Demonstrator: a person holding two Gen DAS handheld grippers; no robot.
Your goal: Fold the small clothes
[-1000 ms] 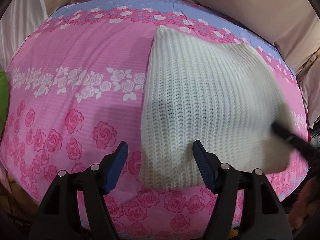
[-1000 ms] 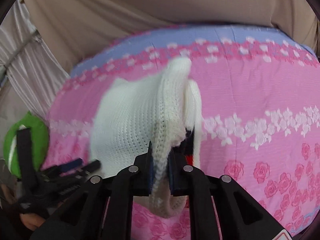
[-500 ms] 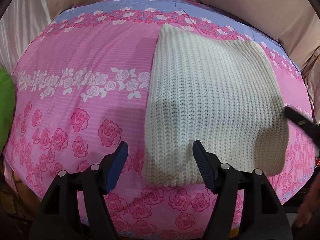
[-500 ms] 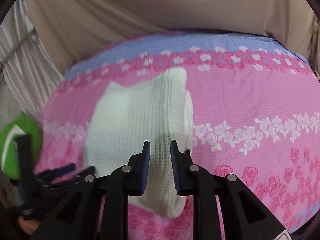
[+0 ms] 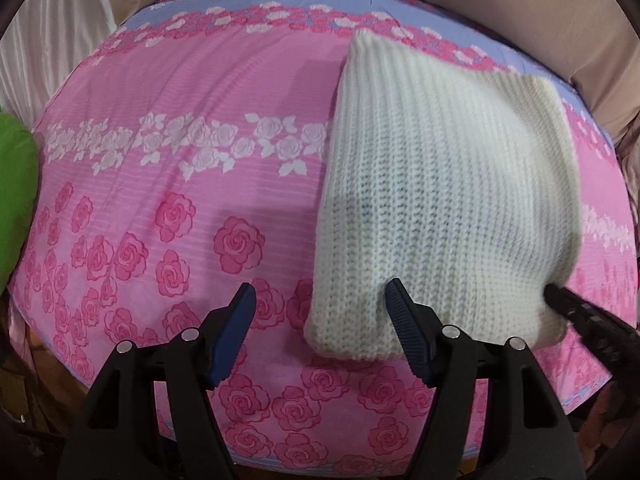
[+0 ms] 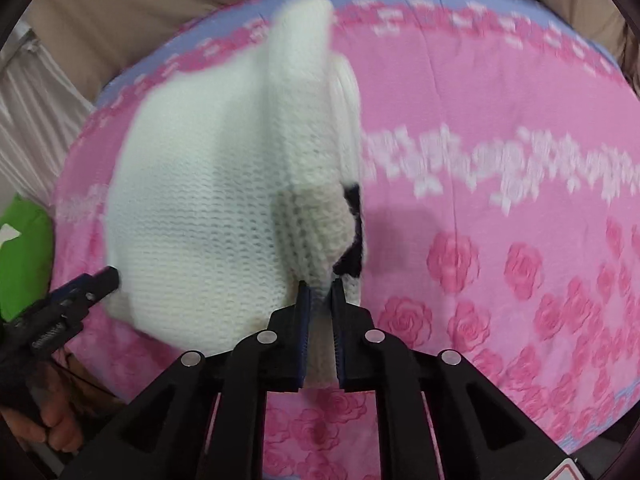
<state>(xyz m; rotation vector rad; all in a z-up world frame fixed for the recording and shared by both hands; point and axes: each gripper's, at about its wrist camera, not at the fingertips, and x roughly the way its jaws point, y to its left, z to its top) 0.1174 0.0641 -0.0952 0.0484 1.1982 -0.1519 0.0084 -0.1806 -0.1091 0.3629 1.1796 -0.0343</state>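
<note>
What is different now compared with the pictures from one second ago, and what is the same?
The right gripper, shut on the white knitted garment throughout, has shifted its pinch: the fabric now bunches higher in its view. In the left view the garment's right edge lay flat half a second ago and its near corner now looks tugged. The left gripper stayed open, holding nothing. The pink rose-printed bedsheet is unchanged.
</note>
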